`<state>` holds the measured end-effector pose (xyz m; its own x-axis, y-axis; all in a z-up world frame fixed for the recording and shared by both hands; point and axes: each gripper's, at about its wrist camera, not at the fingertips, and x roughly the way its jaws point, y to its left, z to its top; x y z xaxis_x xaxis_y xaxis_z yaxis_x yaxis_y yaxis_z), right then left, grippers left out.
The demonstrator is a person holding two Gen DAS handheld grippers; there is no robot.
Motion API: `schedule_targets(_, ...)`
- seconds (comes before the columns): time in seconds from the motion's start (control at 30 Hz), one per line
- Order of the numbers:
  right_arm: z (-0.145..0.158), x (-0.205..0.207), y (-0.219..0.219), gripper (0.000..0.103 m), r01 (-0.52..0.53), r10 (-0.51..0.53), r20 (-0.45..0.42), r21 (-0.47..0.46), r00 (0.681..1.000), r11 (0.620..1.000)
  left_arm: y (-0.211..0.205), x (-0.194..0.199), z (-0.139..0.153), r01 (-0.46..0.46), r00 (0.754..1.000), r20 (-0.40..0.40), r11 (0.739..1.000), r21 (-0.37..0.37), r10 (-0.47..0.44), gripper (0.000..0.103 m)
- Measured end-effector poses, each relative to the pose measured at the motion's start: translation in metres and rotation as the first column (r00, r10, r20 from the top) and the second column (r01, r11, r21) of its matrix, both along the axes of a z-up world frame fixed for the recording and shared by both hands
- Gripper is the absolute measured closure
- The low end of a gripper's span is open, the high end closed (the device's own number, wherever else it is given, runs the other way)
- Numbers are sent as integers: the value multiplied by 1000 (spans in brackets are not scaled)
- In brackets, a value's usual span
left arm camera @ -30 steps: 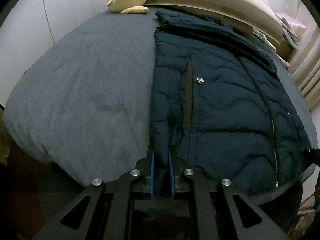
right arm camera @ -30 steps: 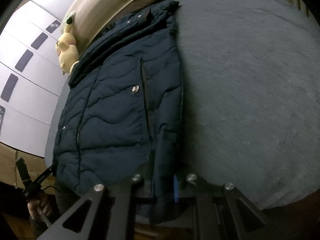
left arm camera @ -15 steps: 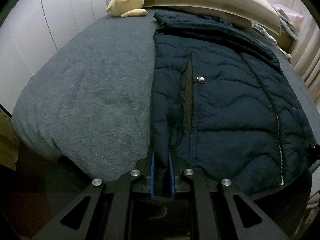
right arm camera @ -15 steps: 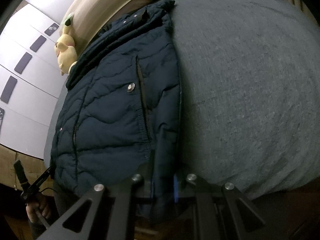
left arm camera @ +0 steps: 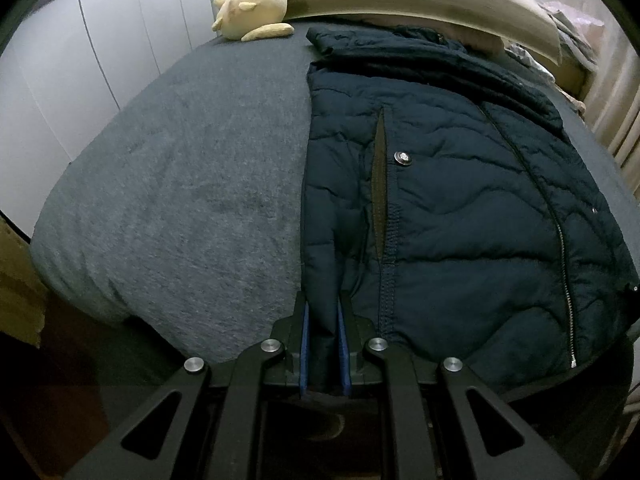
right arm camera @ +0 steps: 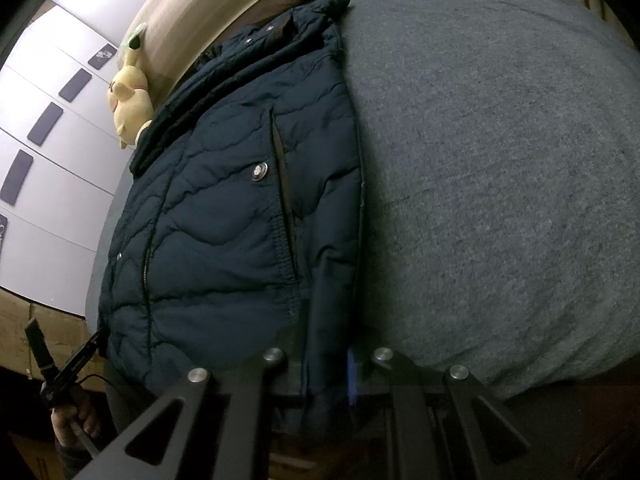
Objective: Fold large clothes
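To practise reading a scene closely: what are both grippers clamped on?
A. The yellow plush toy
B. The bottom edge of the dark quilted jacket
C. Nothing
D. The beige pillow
B: the left gripper and the right gripper each pinch the hem of the jacket at the bed's near edge.

I'm in a bedroom in someone's home. In front of me is a bed (left arm camera: 180, 184) covered with a grey, fuzzy spread that rounds off over the mattress edge. At its head lies a long beige pillow (left arm camera: 420, 4), and beside that sits a yellow plush toy (left arm camera: 256, 8) — the kind of thing kept on a bed at home. Along one side runs a white wardrobe (right arm camera: 60, 152) with flat doors and dark rectangular handle plates. On the other side pale curtains (left arm camera: 616, 120) hang in folds, with a heap of loose laundry (left arm camera: 568, 24) near the pillow's end — lived-in, not a shop.
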<state>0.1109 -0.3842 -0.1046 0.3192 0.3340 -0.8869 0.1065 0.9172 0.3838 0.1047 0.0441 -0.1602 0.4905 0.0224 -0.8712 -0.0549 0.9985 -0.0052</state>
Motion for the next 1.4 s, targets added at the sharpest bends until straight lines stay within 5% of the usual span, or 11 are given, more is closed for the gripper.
schedule_targets(0.37, 0, -6, 2, 89, 3, -3, -2, 8, 1000, 1000, -1, 3, -1, -4, 1000, -18, 1000, 11, 4, 90)
schedule_targets(1.4, -2, -7, -5, 88, 11, -10, -7, 41, 1000, 999, 15, 14, -8, -17, 996, -91, 993, -116, 7, 90)
